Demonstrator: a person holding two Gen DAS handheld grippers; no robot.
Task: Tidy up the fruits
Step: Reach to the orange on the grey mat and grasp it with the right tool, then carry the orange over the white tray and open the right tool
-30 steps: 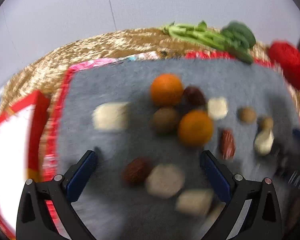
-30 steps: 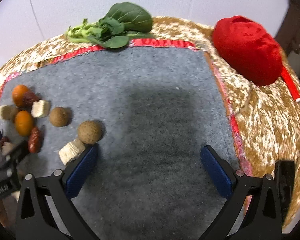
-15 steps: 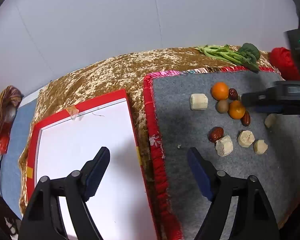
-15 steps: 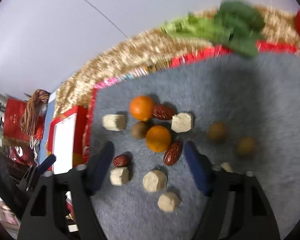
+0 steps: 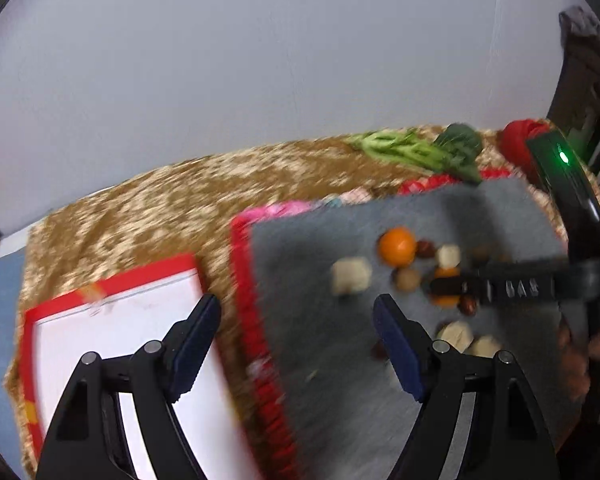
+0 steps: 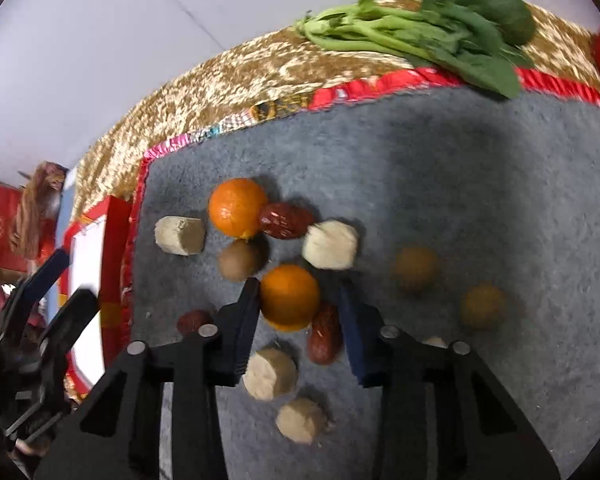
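On the grey mat (image 6: 440, 184) lie two oranges, red dates, brown round fruits and beige chunks. My right gripper (image 6: 296, 294) is low over the pile, with the near orange (image 6: 290, 296) between its fingers. The left finger touches that orange, and a gap with a red date (image 6: 326, 334) shows beside the right finger. The far orange (image 6: 237, 207) sits beyond, next to a date (image 6: 286, 220) and a brown fruit (image 6: 242, 260). My left gripper (image 5: 296, 320) hangs open and holds nothing above the mat's red left edge, near the white tray (image 5: 120, 340).
Leafy greens (image 6: 420, 32) lie at the mat's far edge on the gold cloth (image 5: 180, 208). A red bundle (image 5: 520, 140) sits at the far right. Two more brown fruits (image 6: 416, 266) rest to the right of the pile. A dark chair back (image 5: 584, 80) stands far right.
My right gripper has dropped onto the pile and its fingers have narrowed around the near orange. The left gripper has drifted a little toward the mat and stays open.
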